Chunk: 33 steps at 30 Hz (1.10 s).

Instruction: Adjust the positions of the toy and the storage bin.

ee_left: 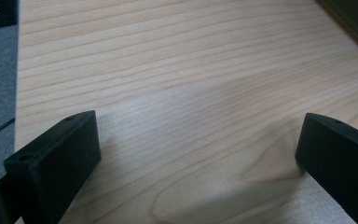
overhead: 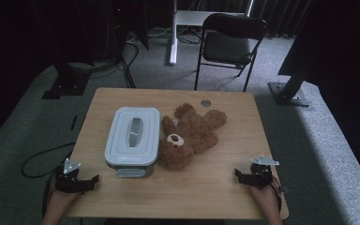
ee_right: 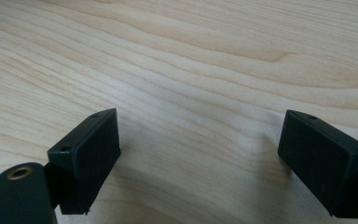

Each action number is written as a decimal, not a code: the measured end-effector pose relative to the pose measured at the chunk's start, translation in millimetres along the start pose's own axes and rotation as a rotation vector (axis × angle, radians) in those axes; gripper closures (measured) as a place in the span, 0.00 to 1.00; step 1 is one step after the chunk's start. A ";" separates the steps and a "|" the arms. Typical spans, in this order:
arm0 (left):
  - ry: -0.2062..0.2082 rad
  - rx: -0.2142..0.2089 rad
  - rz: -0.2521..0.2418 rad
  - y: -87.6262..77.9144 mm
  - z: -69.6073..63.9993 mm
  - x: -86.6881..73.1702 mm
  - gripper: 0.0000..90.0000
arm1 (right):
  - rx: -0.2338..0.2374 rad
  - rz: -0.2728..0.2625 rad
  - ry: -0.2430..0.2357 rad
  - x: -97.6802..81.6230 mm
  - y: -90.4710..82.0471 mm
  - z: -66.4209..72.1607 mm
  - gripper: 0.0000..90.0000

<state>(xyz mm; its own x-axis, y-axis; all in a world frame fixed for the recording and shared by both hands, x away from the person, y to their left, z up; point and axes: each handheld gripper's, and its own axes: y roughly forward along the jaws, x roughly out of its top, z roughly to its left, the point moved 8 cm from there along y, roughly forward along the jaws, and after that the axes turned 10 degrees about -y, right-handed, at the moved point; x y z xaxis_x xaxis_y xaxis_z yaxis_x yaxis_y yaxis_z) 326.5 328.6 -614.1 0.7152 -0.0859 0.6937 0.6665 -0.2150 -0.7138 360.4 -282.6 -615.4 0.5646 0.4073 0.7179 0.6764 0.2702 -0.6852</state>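
Teddy bear [overhead: 190, 136] beside lidded box [overhead: 132, 140]; L hand-held gripper [overhead: 90, 182] & R hand-held gripper [overhead: 240, 174] both released (nothing gripped).

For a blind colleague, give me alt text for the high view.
A grey lidded box and a brown teddy bear lie side by side on a wooden table. The left gripper and right gripper rest open at its near corners.

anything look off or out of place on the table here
Nothing is spilled or broken. The teddy bear lies sprawled on its back, head toward the person, leaning against the grey lidded box. The box sits slightly askew to the table edge, lid on.
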 end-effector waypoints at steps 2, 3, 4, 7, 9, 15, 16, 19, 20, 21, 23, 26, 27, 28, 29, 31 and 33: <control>0.008 -0.010 0.000 0.2 -1.7 -0.1 0.01 | 0.018 0.012 0.007 0.2 -1.4 0.9 0.14; 0.008 -0.010 0.000 0.2 -1.7 -0.1 0.01 | 0.018 0.012 0.007 0.2 -1.4 0.9 0.14; 0.007 -0.010 0.001 0.2 -1.6 -0.1 0.01 | 0.042 0.010 0.014 2.2 -2.7 2.1 0.15; -0.001 -0.001 0.001 0.4 -1.2 0.3 0.01 | 0.082 -0.010 0.042 7.5 -3.9 5.6 0.15; -0.006 0.003 0.000 0.6 -0.8 0.5 0.01 | 0.092 -0.008 0.036 10.9 -3.5 7.9 0.15; -0.009 0.006 -0.001 0.9 -0.4 0.9 0.01 | 0.099 -0.044 0.028 31.5 -8.3 9.3 0.15; -0.009 0.006 -0.001 0.9 -0.3 0.9 0.01 | 0.106 -0.058 0.030 35.7 -10.0 9.3 0.15; -0.010 0.006 -0.001 0.9 -0.3 0.9 0.01 | 0.117 -0.073 0.037 42.3 -10.5 10.8 0.15; -0.009 0.006 -0.001 0.9 -0.3 0.9 0.01 | 0.119 -0.072 0.039 43.3 -9.2 11.7 0.15; -0.010 0.006 -0.001 0.9 -0.3 0.9 0.01 | 0.124 -0.075 0.034 44.5 -7.7 12.8 0.15; -0.011 0.007 -0.001 0.9 -0.2 0.9 0.01 | 0.136 -0.069 0.023 47.8 -4.7 16.0 0.15; -0.015 0.008 -0.002 0.9 -0.3 1.1 0.01 | 0.154 -0.088 0.005 59.1 -2.8 20.9 0.15; -0.015 0.008 -0.001 0.9 -0.2 1.0 0.01 | 0.163 -0.095 -0.002 64.2 -2.6 22.7 0.15; -0.014 0.008 -0.001 0.9 -0.2 1.0 0.01 | 0.168 -0.101 -0.012 69.7 -2.5 24.8 0.15; -0.014 0.008 -0.001 0.9 -0.2 1.0 0.01 | 0.168 -0.101 -0.012 69.7 -2.5 24.8 0.15; -0.015 0.008 -0.001 0.9 -0.2 1.0 0.01 | 0.183 -0.119 -0.041 87.5 -2.4 30.2 0.15; -0.015 0.008 -0.001 0.9 -0.2 1.0 0.01 | 0.190 -0.133 -0.055 99.6 -2.6 32.2 0.15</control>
<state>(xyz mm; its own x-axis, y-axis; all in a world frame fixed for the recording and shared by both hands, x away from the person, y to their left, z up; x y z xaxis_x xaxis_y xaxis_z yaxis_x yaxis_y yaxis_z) 327.8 328.2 -614.1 0.7173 -0.0712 0.6931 0.6691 -0.2070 -0.7138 399.6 -214.6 -546.1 0.4468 0.4025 0.7990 0.6386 0.4819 -0.5999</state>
